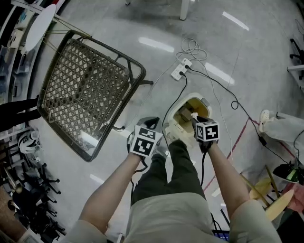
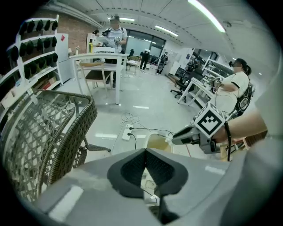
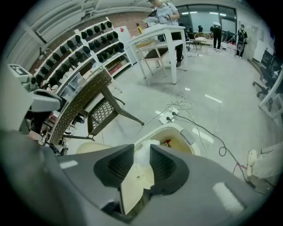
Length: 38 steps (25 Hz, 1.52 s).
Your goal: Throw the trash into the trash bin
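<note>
A cream trash bin (image 1: 202, 102) stands open on the floor in front of my feet, its lid (image 1: 172, 129) tipped toward me. My right gripper (image 1: 194, 116) hangs over the bin's mouth and points steeply down. Its jaws stand apart, and a white crumpled wad of trash (image 3: 143, 152) shows in the gap at the fingertips, above the bin (image 3: 188, 134). Something red (image 3: 167, 142) lies inside. My left gripper (image 1: 150, 123) is held left of the bin, shut, with nothing between its pads (image 2: 132, 170). From the left gripper view the right gripper (image 2: 174, 140) reaches over the bin (image 2: 155, 142).
A wicker chair (image 1: 85, 90) lies tipped at the left. A power strip (image 1: 180, 70) with trailing cables lies beyond the bin, and a black cable runs right. Shelving (image 1: 19, 190) lines the left edge. A white table leg (image 1: 184, 9) stands at the top; people stand far off.
</note>
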{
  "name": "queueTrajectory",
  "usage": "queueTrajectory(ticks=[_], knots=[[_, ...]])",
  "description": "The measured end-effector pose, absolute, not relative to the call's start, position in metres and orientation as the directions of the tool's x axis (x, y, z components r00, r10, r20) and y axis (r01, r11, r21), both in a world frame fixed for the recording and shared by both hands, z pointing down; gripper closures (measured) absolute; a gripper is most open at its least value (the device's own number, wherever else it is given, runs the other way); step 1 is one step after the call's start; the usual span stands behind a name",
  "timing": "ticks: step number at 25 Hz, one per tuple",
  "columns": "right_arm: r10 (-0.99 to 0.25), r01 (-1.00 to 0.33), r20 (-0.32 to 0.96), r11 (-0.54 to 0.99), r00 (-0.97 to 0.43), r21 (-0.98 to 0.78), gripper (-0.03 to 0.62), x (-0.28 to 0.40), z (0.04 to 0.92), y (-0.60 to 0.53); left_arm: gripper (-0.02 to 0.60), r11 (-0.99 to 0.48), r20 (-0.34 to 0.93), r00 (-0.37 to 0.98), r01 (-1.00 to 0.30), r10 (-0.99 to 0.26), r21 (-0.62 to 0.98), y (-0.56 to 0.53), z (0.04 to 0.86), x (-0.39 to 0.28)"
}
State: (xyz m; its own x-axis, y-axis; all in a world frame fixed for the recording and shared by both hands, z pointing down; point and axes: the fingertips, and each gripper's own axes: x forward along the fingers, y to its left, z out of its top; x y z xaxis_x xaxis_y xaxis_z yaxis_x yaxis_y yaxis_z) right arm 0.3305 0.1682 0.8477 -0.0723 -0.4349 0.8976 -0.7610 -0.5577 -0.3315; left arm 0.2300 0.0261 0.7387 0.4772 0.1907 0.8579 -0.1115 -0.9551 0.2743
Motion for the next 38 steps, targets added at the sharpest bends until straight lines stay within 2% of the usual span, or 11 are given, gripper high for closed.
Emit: queueTrajectory(ticks=[7, 14, 23, 31, 38], knots=[[-0.423, -0.729, 0.906, -0.612, -0.027, -0.307, 0.462, 0.349, 0.845, 0.178, 0.578, -0.956, 0.856, 0.488, -0.124, 0.173, 0.265, 0.021, 0.732, 0.226], [-0.500, -0.760, 0.866, -0.575, 0.032, -0.303, 0.462, 0.362, 0.782, 0.157, 0.578, -0.961, 0.843, 0.522, -0.140, 0.132, 0.237, 0.008, 0.704, 0.223], [-0.707, -0.846, 0.702, -0.423, 0.085, -0.324, 0.470, 0.366, 0.644, 0.085, 0.578, -0.966, 0.772, 0.635, -0.184, 0.026, 0.183, -0.027, 0.629, 0.236], [-0.841, -0.911, 0.540, -0.250, 0.037, -0.327, 0.477, 0.326, 0.513, 0.038, 0.578, -0.966, 0.680, 0.727, -0.233, -0.096, 0.113, -0.058, 0.528, 0.210], [-0.927, -0.958, 0.371, -0.062, -0.049, -0.281, 0.477, 0.271, 0.403, -0.004, 0.578, -0.919, 0.520, 0.784, -0.394, -0.340, -0.006, -0.098, 0.424, 0.148]])
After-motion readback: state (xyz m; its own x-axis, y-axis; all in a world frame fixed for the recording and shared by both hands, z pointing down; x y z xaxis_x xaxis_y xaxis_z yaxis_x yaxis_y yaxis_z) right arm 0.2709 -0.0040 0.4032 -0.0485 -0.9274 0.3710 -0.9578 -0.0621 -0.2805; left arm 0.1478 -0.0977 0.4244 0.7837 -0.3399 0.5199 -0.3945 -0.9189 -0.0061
